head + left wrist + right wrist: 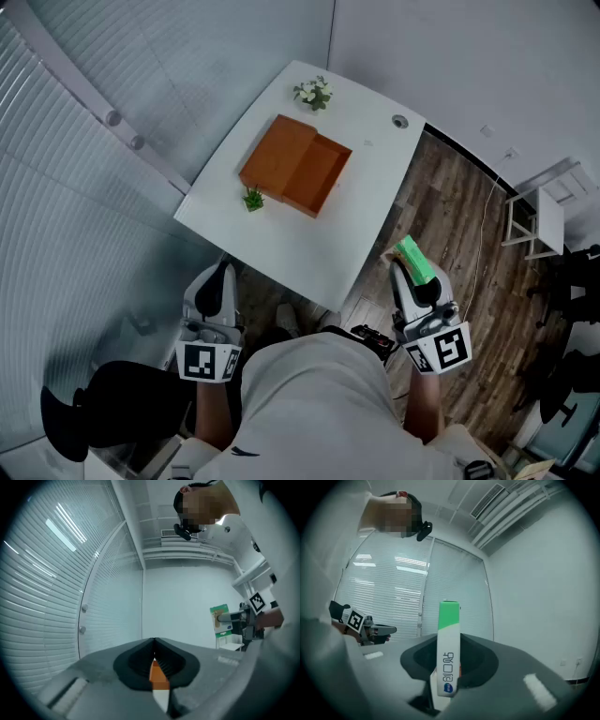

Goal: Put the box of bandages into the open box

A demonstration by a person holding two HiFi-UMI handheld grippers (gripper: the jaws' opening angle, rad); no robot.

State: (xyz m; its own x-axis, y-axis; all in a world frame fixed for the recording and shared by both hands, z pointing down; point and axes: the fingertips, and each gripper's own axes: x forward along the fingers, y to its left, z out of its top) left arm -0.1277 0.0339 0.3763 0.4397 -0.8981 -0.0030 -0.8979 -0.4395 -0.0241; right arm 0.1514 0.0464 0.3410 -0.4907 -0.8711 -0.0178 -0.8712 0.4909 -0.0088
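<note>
My right gripper (pixel 410 267) is shut on the green and white box of bandages (pixel 413 259), held upright beyond the table's near right corner over the wood floor. In the right gripper view the box of bandages (pixel 448 651) stands on edge between the jaws. The left gripper view shows the same box of bandages (pixel 221 619) from the side. The open brown box (pixel 298 165) lies on the white table (pixel 309 234), lid flat to the left. My left gripper (pixel 217 283) hangs at the table's near left edge, jaws closed with nothing in them; through the slit of the left gripper (pixel 154 654) a sliver of orange and white shows.
A small white flower pot (pixel 314 93) stands at the table's far corner and a tiny green plant (pixel 253 199) beside the brown box. White blinds (pixel 66 187) run along the left. A white stand (pixel 544 216) and a cable are on the floor at right.
</note>
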